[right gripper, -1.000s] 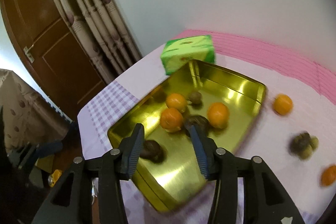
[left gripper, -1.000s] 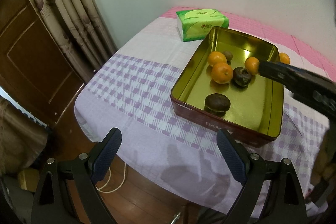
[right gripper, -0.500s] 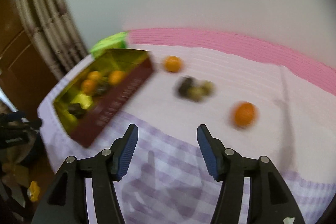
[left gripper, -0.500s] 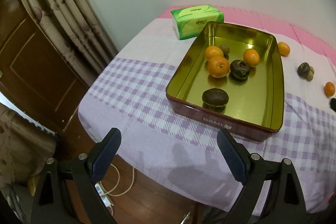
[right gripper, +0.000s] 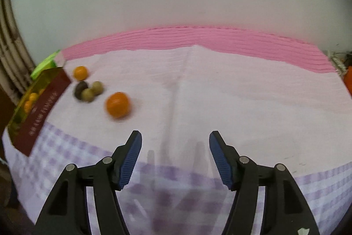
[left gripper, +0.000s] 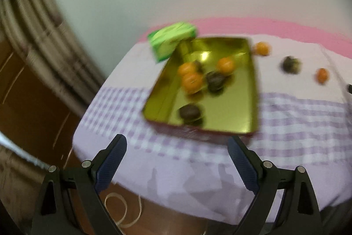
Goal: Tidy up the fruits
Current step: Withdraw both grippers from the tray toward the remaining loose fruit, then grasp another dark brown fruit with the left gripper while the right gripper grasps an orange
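- Jaws of right gripper (right gripper: pixel 175 154) spread wide, gripping nothing, held above checked cloth on worktop (right gripper: pixel 231 85); jaws of left gripper (left gripper: pixel 177 156) likewise spread and empty, poised off near edge of worktop.
- Step in hand, as judged: between picks, with right gripper facing loose fruit beside gold tin (left gripper: pixel 211 89); tin already loaded with three oranges and some dark fruits, so task read as partly done.
- Nearest loose fruit: large orange (right gripper: pixel 118 104), right of tin's red side wall, ahead and left of right jaws, well apart from both fingertips and outside gap between them.
- Further from right jaws, toward tin's far corner: cluster of one dark fruit and two greenish-brown ones (right gripper: pixel 88 90), touching one another; small orange (right gripper: pixel 80 72) just beyond, near tin's far corner.
- Green tissue pack (left gripper: pixel 172 41) touching or just behind tin's far-left corner; not part of sorting.
- Next move, as judged: swing right jaws left and forward until large orange sits centred between blue pads, lower, close gently, then carry across tin's right rim into bare patch of floor.
- Handling note: round fruit likely to roll on smooth cloth if nudged by one pad first; even approach advised.
- Both views blurred by motion; exact kind of dark fruits not determinable.
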